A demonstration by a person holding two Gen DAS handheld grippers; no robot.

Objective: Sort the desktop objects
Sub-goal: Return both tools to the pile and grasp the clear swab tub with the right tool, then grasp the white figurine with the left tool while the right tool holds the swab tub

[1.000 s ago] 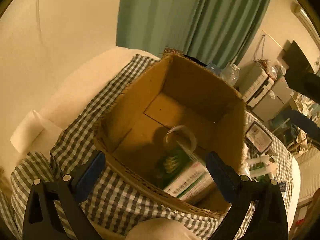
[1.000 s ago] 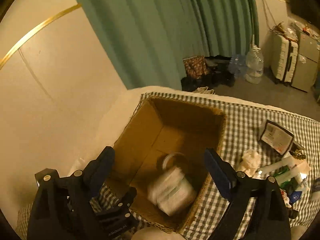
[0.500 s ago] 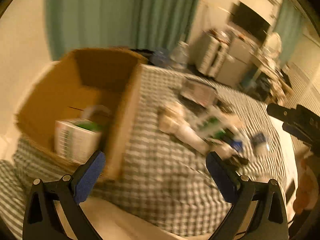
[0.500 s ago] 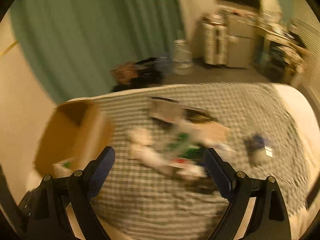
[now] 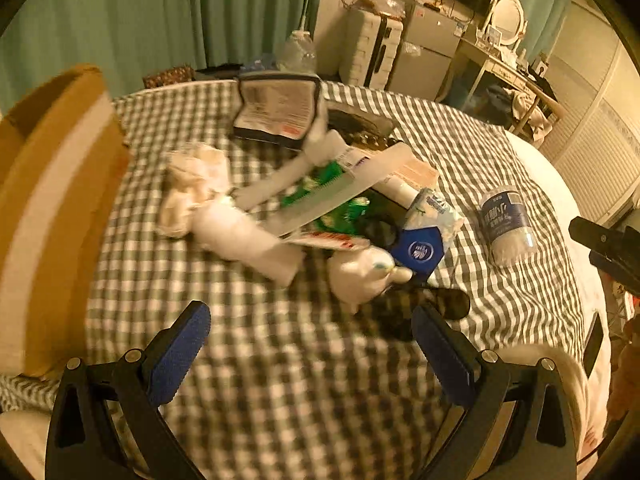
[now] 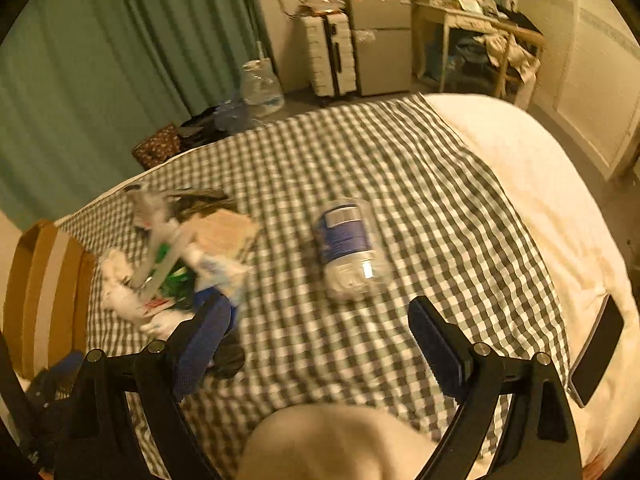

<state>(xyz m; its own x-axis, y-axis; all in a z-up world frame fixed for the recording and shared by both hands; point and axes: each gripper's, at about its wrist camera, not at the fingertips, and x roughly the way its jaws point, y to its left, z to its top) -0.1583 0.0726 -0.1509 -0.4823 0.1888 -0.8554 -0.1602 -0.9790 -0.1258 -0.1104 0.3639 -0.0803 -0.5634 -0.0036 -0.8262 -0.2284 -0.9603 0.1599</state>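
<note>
Between picks: left gripper (image 5: 310,356) and right gripper (image 6: 316,344) wide, empty, above checked cloth (image 5: 280,380); next likely lone bottle (image 6: 346,252), right of pile (image 5: 312,200), then cardboard box (image 5: 48,208) far left

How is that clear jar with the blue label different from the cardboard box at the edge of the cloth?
The clear jar lies on its side, alone on the checked cloth; the cardboard box stands upright at the cloth's far left edge. The jar is see-through with white contents showing; the box is opaque brown with a pale stripe. The jar looks far smaller than the box. Both rest untouched.
</note>
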